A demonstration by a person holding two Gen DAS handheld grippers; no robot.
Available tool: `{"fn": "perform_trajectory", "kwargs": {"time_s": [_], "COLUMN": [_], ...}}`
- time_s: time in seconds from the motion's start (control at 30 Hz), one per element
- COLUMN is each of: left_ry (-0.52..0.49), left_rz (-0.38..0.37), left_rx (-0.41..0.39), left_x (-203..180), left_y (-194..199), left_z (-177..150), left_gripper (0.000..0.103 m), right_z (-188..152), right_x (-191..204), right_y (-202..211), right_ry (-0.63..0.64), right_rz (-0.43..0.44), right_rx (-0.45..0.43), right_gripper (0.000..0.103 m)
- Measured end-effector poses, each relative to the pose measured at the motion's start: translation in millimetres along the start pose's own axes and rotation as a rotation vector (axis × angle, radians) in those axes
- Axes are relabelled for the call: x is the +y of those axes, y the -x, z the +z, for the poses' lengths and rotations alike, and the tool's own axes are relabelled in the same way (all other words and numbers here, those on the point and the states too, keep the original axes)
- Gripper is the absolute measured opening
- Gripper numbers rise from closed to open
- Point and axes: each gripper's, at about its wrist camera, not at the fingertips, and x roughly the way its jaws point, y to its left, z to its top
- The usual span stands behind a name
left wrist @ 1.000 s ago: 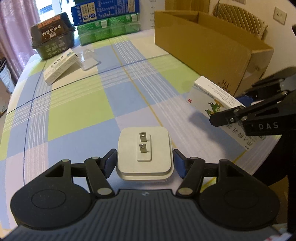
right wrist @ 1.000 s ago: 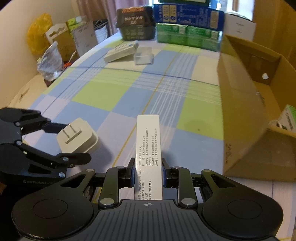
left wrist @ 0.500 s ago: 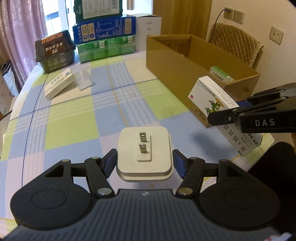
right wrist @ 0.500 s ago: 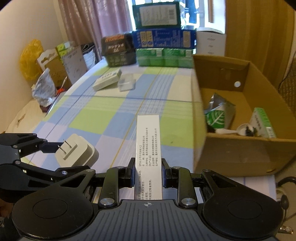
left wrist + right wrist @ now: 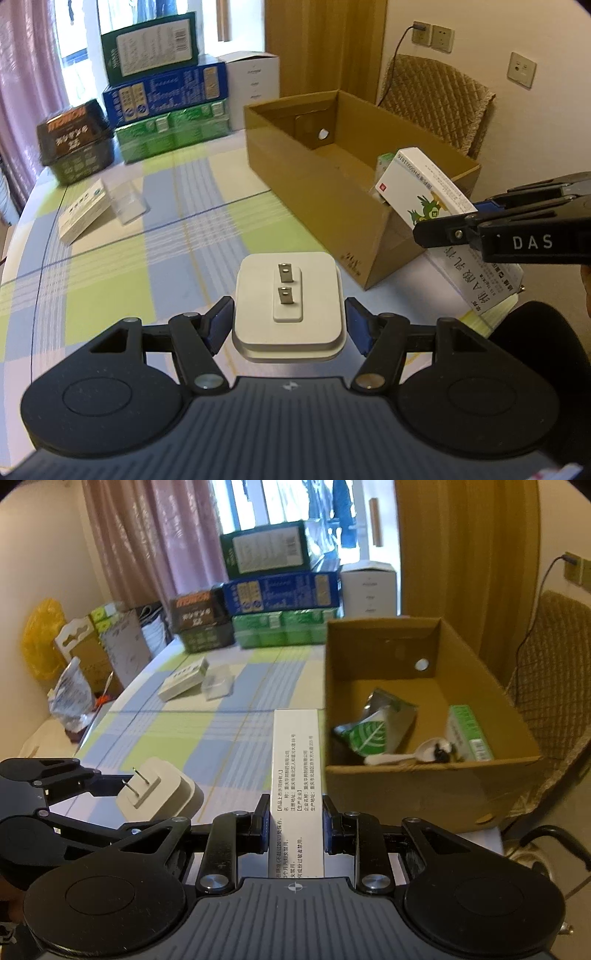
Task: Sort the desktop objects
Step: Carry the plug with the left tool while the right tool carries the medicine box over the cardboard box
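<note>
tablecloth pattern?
Tablecloth: plaid checks of green, blue and white; left wrist view shows it best.

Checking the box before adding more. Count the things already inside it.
4: a green foil pouch at left, a white spoon in front, a small black thing by its bowl, a green carton at right. More may hide behind the near wall.

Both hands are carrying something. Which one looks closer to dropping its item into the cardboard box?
Probably the right. Its medicine box already reaches over the cardboard box's near corner, while the left gripper's charger sits short of it, above the tablecloth.
</note>
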Motion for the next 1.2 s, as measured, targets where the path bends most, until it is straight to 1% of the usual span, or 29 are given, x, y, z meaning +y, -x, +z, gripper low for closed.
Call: {"fn": "perform_trajectory", "kwargs": {"time_s": [0.27, 0.63, 0.83, 1.2], "left_ry": [-0.027, -0.045, -0.050, -0.038], "left_rz": [-0.025, -0.055, -0.068, -0.074], "left_rx": [-0.032, -0.062, -0.065, -0.052], "left_x": [-25.0, -54.2, -63.7, -67.0], "left_y": [-6.6, -22.1, -34.9, -59.9], "left_z": [28.7, 69.8, 88.6, 110.8], "left_gripper": [0.060, 0.060, 0.060, 0.060], "right_z": [14.9, 36.9, 48.2, 63.4], "right_x": [-35.8, -70.4, -83.3, -101.6], "right_y": [8.6, 1.9, -6.0, -25.3], "right_ry": [-0.008, 0.010, 0.018, 0.031], "right_rz": [-0.051, -0.097, -0.109, -0.116], "right_rx": [-0.019, -0.013, -0.012, 0.003], "right_gripper": [0.023, 0.023, 0.023, 0.023]}}
